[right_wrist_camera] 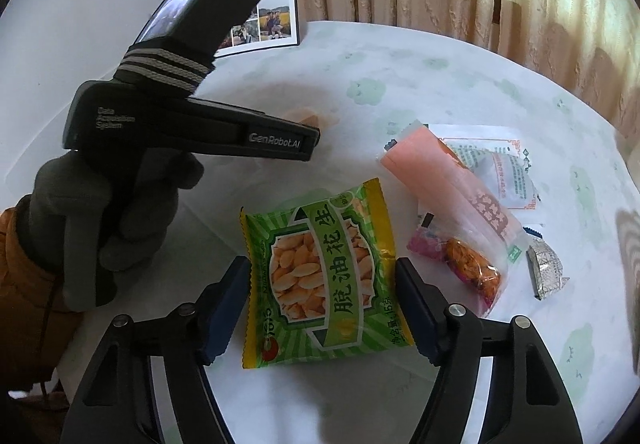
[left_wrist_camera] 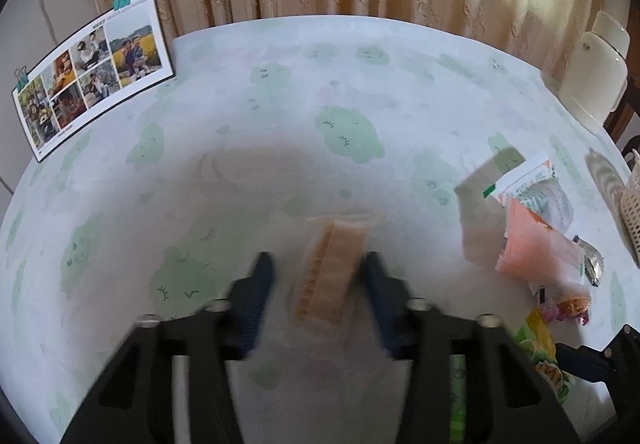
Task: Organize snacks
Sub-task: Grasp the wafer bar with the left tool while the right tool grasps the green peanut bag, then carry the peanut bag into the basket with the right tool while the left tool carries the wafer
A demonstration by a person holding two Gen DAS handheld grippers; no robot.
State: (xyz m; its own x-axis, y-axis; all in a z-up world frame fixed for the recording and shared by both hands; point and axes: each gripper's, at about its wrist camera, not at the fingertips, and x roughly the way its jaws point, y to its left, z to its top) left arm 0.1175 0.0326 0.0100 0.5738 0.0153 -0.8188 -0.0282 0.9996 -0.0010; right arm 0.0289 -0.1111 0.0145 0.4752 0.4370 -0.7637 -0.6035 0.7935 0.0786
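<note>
Right claw (right_wrist_camera: 320, 264) stands unclenched, its blue pads (right_wrist_camera: 228, 296) just at the two side edges of the green peanut packet (right_wrist_camera: 324, 280), which lies flat and unbuckled on the table (right_wrist_camera: 400, 56). Left claw (left_wrist_camera: 316, 260) straddles an orange wafer packet (left_wrist_camera: 330, 264) on the same cloth; the view is blurred, so whether its pads press the wrapper cannot be told. Other snacks (left_wrist_camera: 536, 236) lie heaped to the right.
</note>
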